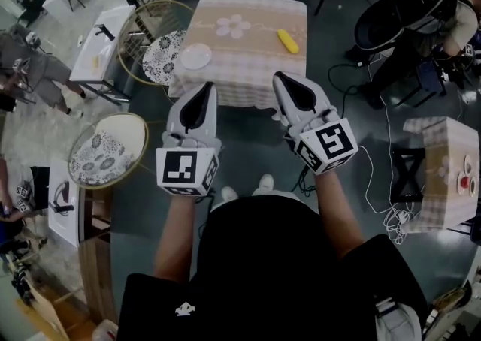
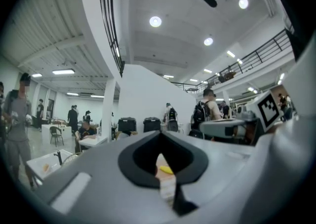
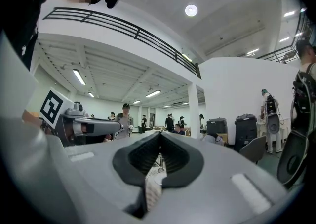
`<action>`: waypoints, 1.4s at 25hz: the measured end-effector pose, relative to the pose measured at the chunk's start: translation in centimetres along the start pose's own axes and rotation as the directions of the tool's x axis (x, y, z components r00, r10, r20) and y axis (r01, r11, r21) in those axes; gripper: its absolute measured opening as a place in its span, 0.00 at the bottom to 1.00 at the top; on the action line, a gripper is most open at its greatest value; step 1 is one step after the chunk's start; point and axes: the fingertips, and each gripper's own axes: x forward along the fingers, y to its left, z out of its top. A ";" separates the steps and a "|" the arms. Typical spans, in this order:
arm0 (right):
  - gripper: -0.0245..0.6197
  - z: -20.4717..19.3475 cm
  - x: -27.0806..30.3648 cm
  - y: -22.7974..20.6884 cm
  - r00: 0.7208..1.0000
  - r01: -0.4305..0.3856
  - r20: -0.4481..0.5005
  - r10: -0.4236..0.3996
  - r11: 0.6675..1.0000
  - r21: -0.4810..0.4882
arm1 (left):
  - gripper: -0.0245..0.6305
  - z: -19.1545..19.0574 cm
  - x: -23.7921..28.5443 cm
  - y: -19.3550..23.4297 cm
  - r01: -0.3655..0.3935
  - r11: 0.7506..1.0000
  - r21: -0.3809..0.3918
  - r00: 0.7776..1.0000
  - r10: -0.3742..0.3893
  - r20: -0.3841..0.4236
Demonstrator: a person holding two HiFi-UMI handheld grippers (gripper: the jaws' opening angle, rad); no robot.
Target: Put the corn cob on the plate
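Head view gives us both grippers held side by side, level, below the near edge of the surface (image 1: 248, 61), a small table under a pale checked cloth with a flower printed on it; the corn cob (image 1: 288, 40) lies on that cloth toward the upper right, bare and yellow, touched by neither gripper; the plate (image 1: 196, 55), white and round, sits at the left edge of the same surface, well apart from the cob.

The left gripper (image 1: 204, 92) stands at centre left of the frame with its marker cube nearest us; in the left gripper view its tips (image 2: 159, 133) are pressed together with nothing between them, and through the dark hollow behind the tips we catch the corn cob (image 2: 166, 169) as a small yellow fleck on the cloth.

The right gripper (image 1: 284, 80) stands just right of it, angled a little inward; in the right gripper view its tips (image 3: 160, 133) are likewise pressed together and empty.

At the left of the head view we see two round glass-topped tables; a person with a backpack (image 1: 421, 24) bends over at the upper right, and cables (image 1: 376, 174) trail across the floor.
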 end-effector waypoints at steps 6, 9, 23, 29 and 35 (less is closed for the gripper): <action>0.04 -0.8 -0.6 -2.3 1.000 -0.012 -0.012 0.012 1.000 0.021 | 0.05 0.5 1.8 -3.3 0.022 0.995 0.096 1.000 -0.024 0.013; 0.04 -1.0 -1.4 -3.5 0.999 -0.028 -0.014 0.029 0.999 0.032 | 0.05 0.1 2.7 -4.3 0.022 0.997 0.080 1.000 -0.022 -0.002; 0.04 -2.7 -1.2 -5.9 0.996 -0.074 -0.049 0.076 0.997 0.038 | 0.05 -1.5 3.7 -4.5 -0.058 0.998 0.022 0.997 0.059 -0.042; 0.04 -3.7 0.4 -6.4 0.995 -0.072 -0.063 0.075 0.997 0.038 | 0.05 -1.2 4.7 -3.5 -0.056 0.998 0.025 0.998 0.056 -0.028; 0.04 -4.6 3.2 -7.2 0.996 -0.057 -0.064 0.061 0.996 0.071 | 0.05 -2.0 6.1 -1.2 -0.037 0.999 0.028 0.998 0.038 -0.044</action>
